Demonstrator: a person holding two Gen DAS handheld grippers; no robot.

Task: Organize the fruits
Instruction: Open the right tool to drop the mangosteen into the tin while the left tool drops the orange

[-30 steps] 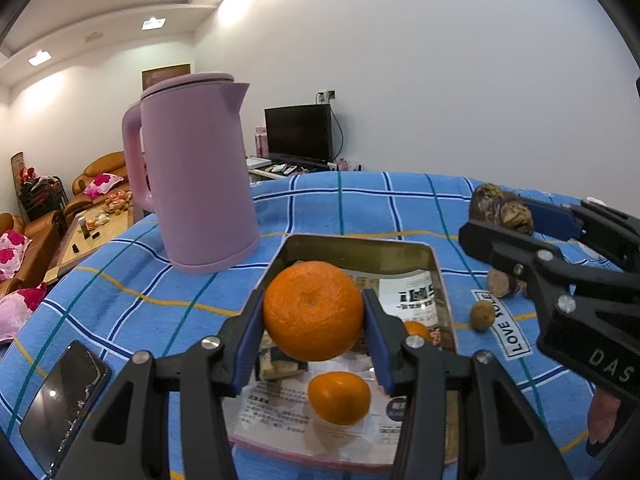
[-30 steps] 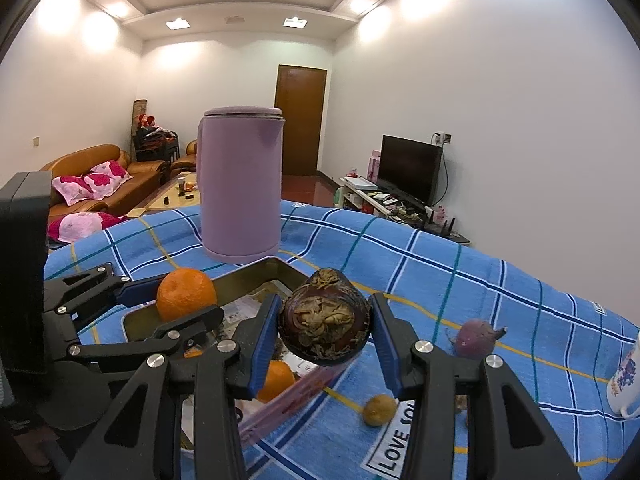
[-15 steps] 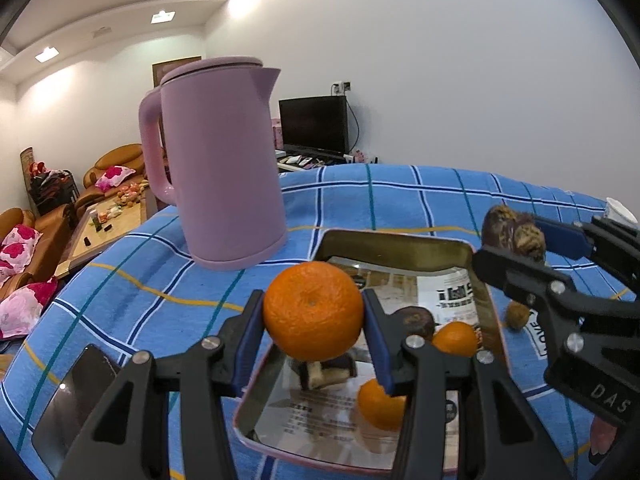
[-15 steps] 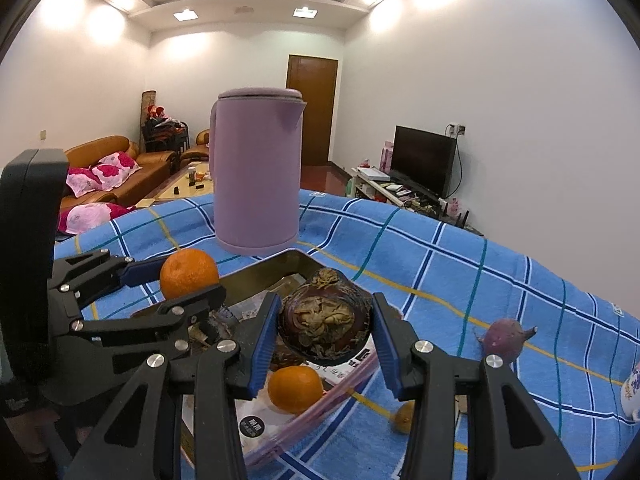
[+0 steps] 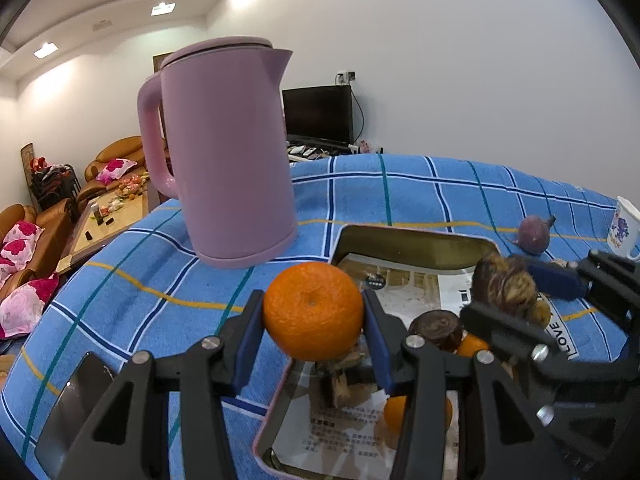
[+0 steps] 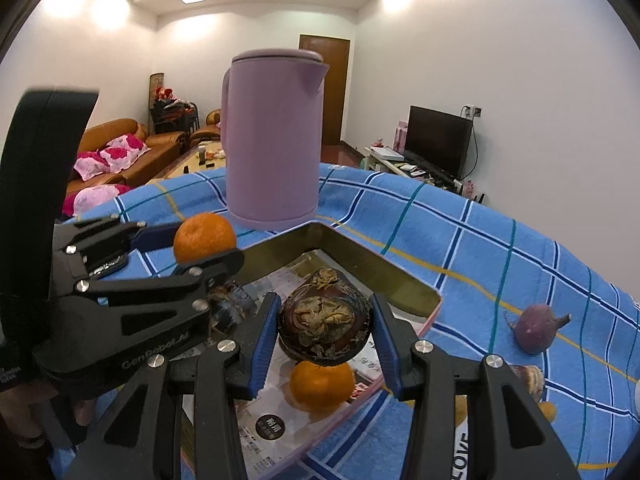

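Note:
My left gripper [image 5: 313, 318] is shut on an orange [image 5: 313, 316] and holds it above the near left edge of the metal tray [image 5: 412, 240]. My right gripper [image 6: 325, 330] is shut on a dark brown wrinkled fruit [image 6: 325, 326] and holds it over the tray [image 6: 360, 258]. In the tray lie another orange [image 6: 322, 385], a dark round fruit [image 5: 436, 329] and printed paper. The left gripper with its orange [image 6: 204, 237] also shows in the right wrist view, and the right gripper's fruit [image 5: 505, 286] in the left wrist view.
A tall pink kettle [image 5: 224, 152] stands on the blue checked cloth just behind the tray. A purple fruit [image 6: 534, 328] and small brownish fruits [image 6: 528, 378] lie on the cloth right of the tray. A white mug [image 5: 624, 226] stands far right. A phone [image 5: 72, 400] lies at the left.
Both grippers have moved lower and closer over the tray, still holding their fruits. The kettle and tray appear larger and nearer.

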